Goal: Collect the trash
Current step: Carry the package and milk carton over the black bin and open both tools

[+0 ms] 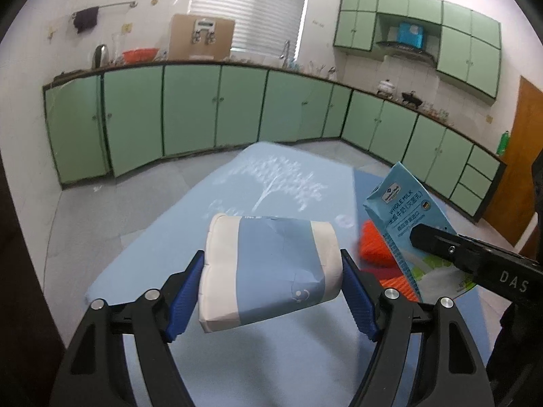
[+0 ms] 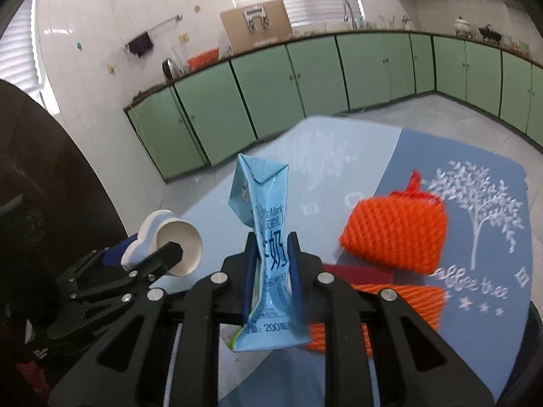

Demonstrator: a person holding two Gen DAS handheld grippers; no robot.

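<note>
While the left claw (image 1: 271, 288) clamps the tissue pack (image 1: 269, 271) by its ends, the right claw (image 2: 271, 271) pinches the flattened milk carton (image 2: 266, 237) above the desk (image 2: 475, 339), both raised, probably for binning; orange netting (image 2: 395, 234) waits below.

Each view comes from a fisheye camera mounted just behind a hand-held gripper, looking forward along its two fingers and tilted down over the blue mats (image 1: 163, 257) toward the far green cabinets (image 1: 190, 108). The left camera sits very near its tissue pack (image 1: 268, 271); the right camera sits very near its milk carton (image 2: 268, 247). Both views share the mats, cabinets, orange net (image 2: 393, 234), window blind (image 1: 251, 6), and each other's gripper at the side.
</note>
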